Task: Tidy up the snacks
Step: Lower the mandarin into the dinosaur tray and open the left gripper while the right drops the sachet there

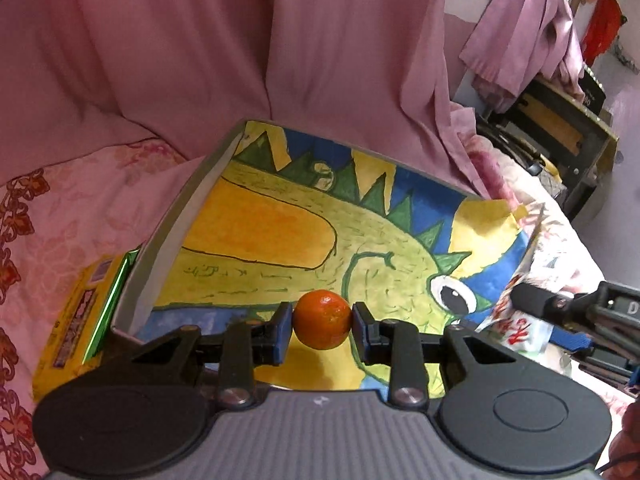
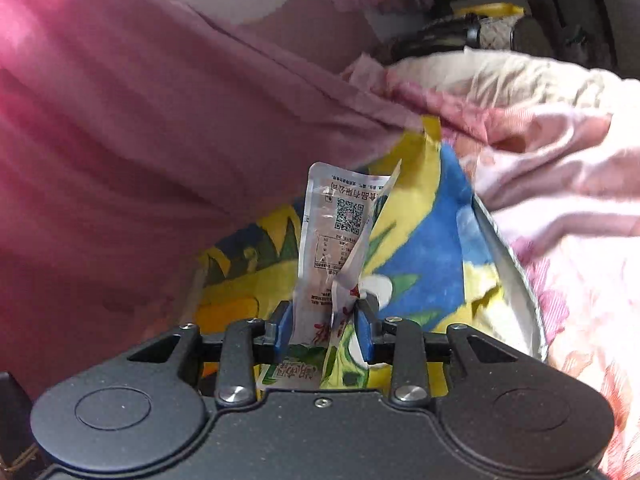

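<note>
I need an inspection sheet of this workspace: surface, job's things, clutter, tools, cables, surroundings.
Surface: tray lined with a painted dragon picture, lying on pink floral bedding.
Job's things: orange; snack packet; yellow box beside the tray.
Clutter: nothing seen.
Tools: left tool shut on orange; right tool shut on snack packet.
Cables: nothing seen.
Surroundings: pink curtain; hanging clothes.

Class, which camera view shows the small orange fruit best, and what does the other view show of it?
The left wrist view: the orange fruit sits centred and unobstructed, pinched by the left gripper above the dinosaur-painted box. The right wrist view shows none of it.
</note>
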### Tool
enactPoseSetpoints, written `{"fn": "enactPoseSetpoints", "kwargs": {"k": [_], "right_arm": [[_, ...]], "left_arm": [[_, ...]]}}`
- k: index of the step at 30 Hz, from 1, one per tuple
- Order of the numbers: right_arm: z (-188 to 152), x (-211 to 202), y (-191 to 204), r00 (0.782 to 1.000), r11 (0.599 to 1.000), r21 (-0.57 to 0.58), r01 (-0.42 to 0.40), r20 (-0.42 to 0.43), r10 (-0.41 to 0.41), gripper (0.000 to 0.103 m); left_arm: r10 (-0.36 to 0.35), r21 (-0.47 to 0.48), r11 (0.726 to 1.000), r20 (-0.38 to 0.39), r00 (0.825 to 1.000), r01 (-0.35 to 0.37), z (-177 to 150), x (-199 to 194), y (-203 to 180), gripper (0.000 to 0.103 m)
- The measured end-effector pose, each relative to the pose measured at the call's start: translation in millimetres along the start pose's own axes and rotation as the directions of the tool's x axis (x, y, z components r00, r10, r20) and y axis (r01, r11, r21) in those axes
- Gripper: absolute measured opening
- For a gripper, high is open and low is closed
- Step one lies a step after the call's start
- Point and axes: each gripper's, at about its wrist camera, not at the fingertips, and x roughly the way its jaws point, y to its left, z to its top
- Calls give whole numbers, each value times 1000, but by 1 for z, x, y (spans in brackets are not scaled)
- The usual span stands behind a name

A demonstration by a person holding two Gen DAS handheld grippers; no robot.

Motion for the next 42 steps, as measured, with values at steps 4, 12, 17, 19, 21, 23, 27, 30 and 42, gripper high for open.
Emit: {"fn": "enactPoseSetpoints", "kwargs": {"k": [4,12,17,19,21,23,27,30,42], "right_arm": [[-3,6,-5,1000,1000,15,14,-18,-14,37],[-2,-2,-6,999,999,46,12,-31,-10,45],[-1,0,-9,998,998,69,14,-55,-10,54],[-1,-1,-10,998,997,78,15,-63,-10,61],[0,-2,-11,998,996,82,21,-69,-15,70],[2,-2,-10,997,997,69,25,-81,-19,78],[3,-8,-10,997,997,77,18,-79,-12,90],[4,-16,-10,998,997,82,14,-68,-8,95],[-5,-85,-8,1000,1000,-9,-1,25,1,102]], "left_arm": [[8,5,1000,-15,1000,-8,-1,0,-2,35],[21,28,999,-41,999,-20,-5,3,-5,35],[32,48,998,-35,999,-30,-7,2,-9,41],[34,43,999,-34,999,-33,-7,0,-9,48],[37,39,999,-35,999,-36,-7,-2,-10,53],[34,39,999,-28,999,-33,-6,-5,-11,64],[33,23,999,-5,999,-33,-6,-16,-12,77],[38,23,999,8,999,-38,-6,-24,-14,83],[80,11,997,152,985,-83,-16,-103,-21,102]]}}
